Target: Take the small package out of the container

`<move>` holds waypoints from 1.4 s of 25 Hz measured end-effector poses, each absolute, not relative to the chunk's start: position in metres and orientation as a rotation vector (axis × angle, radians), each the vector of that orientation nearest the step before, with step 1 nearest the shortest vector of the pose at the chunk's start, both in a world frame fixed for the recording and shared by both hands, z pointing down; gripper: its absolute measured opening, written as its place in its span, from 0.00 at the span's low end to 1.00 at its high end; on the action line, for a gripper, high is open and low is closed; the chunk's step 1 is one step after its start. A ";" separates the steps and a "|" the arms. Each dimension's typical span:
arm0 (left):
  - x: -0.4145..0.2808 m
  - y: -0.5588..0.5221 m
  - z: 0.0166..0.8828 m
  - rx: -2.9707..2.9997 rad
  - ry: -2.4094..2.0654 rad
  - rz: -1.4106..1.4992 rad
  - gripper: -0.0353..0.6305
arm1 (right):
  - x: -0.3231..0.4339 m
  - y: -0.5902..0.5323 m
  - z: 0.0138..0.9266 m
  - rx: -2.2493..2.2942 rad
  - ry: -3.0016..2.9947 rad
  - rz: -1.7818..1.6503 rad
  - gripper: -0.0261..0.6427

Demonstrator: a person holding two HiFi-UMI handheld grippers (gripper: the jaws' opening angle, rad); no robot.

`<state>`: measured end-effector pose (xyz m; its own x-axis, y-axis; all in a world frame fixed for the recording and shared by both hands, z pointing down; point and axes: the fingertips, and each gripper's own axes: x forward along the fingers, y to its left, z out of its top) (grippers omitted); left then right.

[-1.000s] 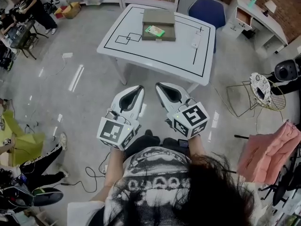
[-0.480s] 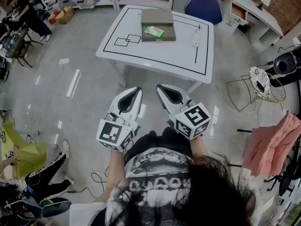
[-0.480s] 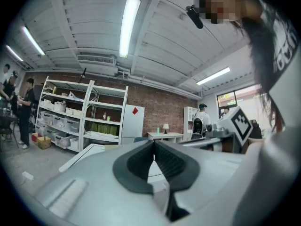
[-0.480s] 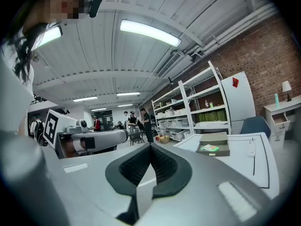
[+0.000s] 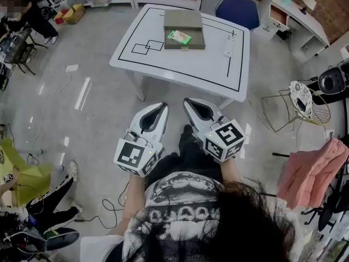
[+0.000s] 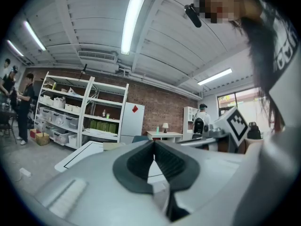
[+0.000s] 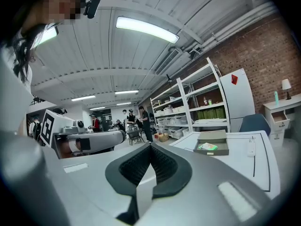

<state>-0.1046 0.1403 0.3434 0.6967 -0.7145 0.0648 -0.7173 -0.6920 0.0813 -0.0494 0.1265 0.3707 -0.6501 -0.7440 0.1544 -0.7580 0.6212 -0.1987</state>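
Item: white table (image 5: 180, 64), black line markings; near edge faces the person. Bare floor (image 5: 98, 102) open along its left side. Right side crowded: wire-frame stand (image 5: 301, 103), pink cloth (image 5: 311, 171). Blue chair (image 5: 238, 10) behind the far edge

Item: container (image 5: 185, 46), olive box, lid open, far-middle of tabletop; small package (image 5: 179, 36), green/white, lies flat inside it

Item: left gripper (image 5: 163, 106) & right gripper (image 5: 187, 101), side by side, short of the near edge, pointing twd the table. Both clenched, pads meeting, nothing between

Views: right gripper view has container (image 7: 212, 148) w/ package (image 7: 207, 146) to the right of its jaws. Left gripper view gives only a table corner (image 6: 82, 157) left of its jaws; package not made out there. Head view alone shows the floor round the table

Package vs grippers: ahead, across most of the tabletop, well apart from both
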 end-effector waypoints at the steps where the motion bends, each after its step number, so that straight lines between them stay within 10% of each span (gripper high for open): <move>1: -0.105 0.133 0.344 2.797 -1.192 0.046 0.05 | -0.049 0.119 0.371 1.283 -2.780 0.385 0.03; 35: 0.010 -0.095 0.364 2.708 -1.315 0.141 0.05 | 0.053 -0.122 0.403 1.094 -2.834 0.507 0.03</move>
<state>0.0100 -0.0954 0.3645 0.6163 -0.7751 0.1394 -0.7871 -0.6124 0.0741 0.0535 -0.1221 0.4030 -0.7459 -0.6430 0.1735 -0.6633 0.6937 -0.2806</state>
